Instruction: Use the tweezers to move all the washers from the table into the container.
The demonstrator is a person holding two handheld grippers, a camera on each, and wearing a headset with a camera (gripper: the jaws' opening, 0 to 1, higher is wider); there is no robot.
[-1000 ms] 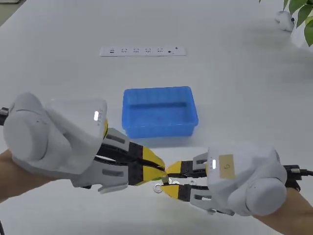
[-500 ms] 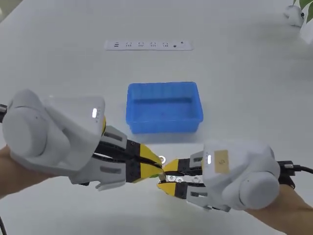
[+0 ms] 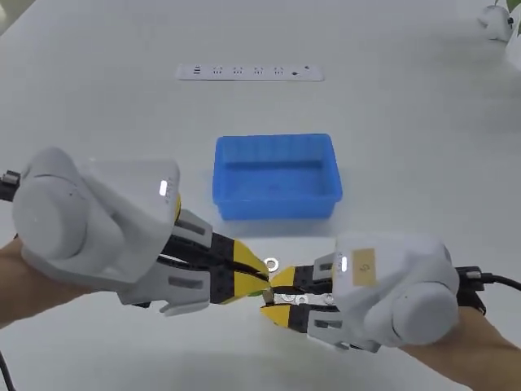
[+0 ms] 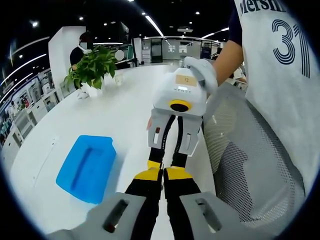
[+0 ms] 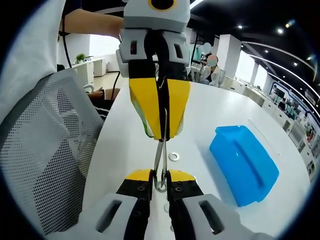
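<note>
Metal tweezers (image 5: 161, 150); washer (image 3: 271, 265) on table (image 3: 407, 106) near blue container (image 3: 275, 205).

a white power strip (image 3: 249, 72) is seen lying flat on the white worktop (image 3: 423, 122). a leafy potted plant (image 4: 92, 70) is stood on the worktop, well apart from the strip. a grey mesh chair (image 5: 47, 145) is placed beside the worktop.

**Tool Pose and Jaw State**

The left tool (image 3: 255, 275) and the right tool (image 3: 273, 298) point inward and meet tip to tip at centre. The yellow-tipped jaws of each are drawn close together. The left hand (image 3: 28, 281) holds its tool from the left, and the right hand (image 3: 482, 349) holds its tool from the lower right.
</note>
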